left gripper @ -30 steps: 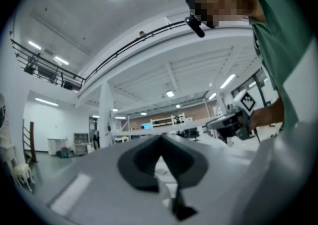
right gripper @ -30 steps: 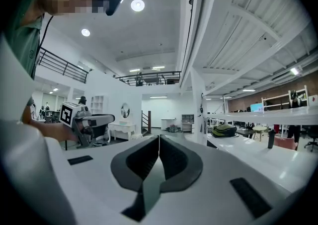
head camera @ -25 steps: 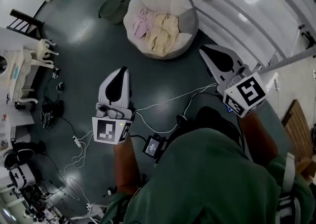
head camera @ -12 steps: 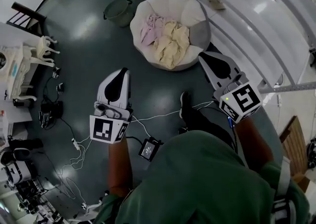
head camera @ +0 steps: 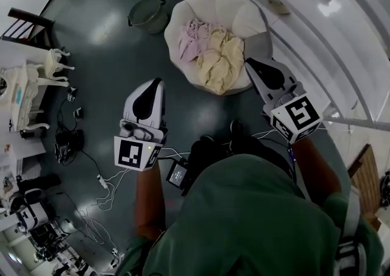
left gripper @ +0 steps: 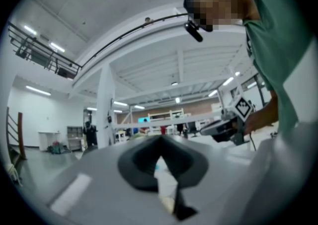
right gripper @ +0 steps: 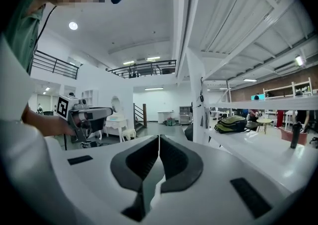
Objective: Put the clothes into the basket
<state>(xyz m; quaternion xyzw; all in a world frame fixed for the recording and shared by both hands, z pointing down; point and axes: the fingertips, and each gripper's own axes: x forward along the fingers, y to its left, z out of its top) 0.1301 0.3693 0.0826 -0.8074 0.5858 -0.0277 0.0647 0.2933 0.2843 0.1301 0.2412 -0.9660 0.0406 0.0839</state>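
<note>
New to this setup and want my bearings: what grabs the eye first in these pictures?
The white beanbag at the top of the head view, with pink clothes and yellow clothes heaped on it, stands out against the dark floor. Just left of it sits a green basket. Lower down, the left hand-held gripper and right hand-held gripper point up the picture, jaws shut on nothing.

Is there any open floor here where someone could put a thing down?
Yes: the dark floor between the green basket, the white furniture and the left gripper is bare. Crowded: cables at lower left, and the beanbag, heaped with clothes.
</note>
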